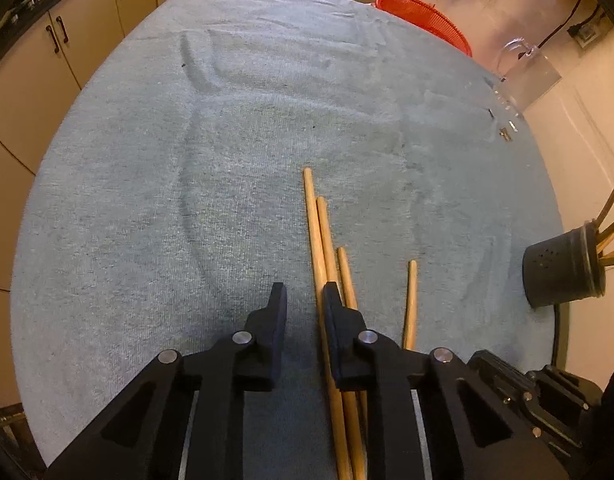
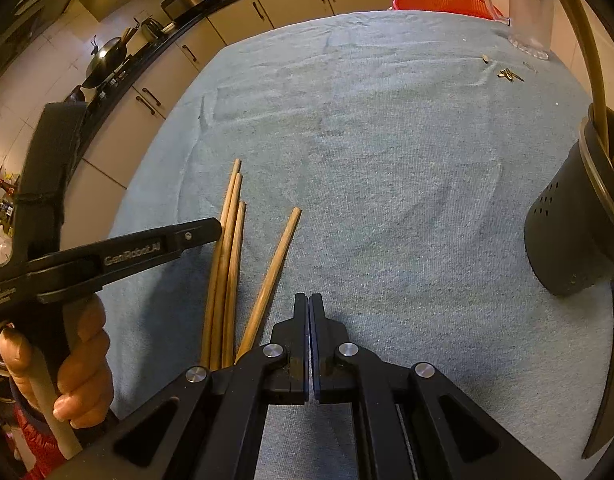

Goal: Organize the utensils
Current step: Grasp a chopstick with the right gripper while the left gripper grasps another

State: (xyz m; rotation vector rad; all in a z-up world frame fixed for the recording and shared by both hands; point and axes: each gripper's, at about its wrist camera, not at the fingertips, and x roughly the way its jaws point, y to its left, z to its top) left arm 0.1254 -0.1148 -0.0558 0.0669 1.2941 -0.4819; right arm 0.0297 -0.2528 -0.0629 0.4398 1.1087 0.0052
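My left claw [image 1: 305,300] stands narrowly parted beside the chopsticks [image 1: 321,240] (gripping none) on the desk [image 1: 147,200]; my right claw [image 2: 308,304] is closed, empty.

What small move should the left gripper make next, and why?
Probably close the left gripper on the chopstick lying between its fingers: the jaws stand apart, and the dark holder already has sticks in it.
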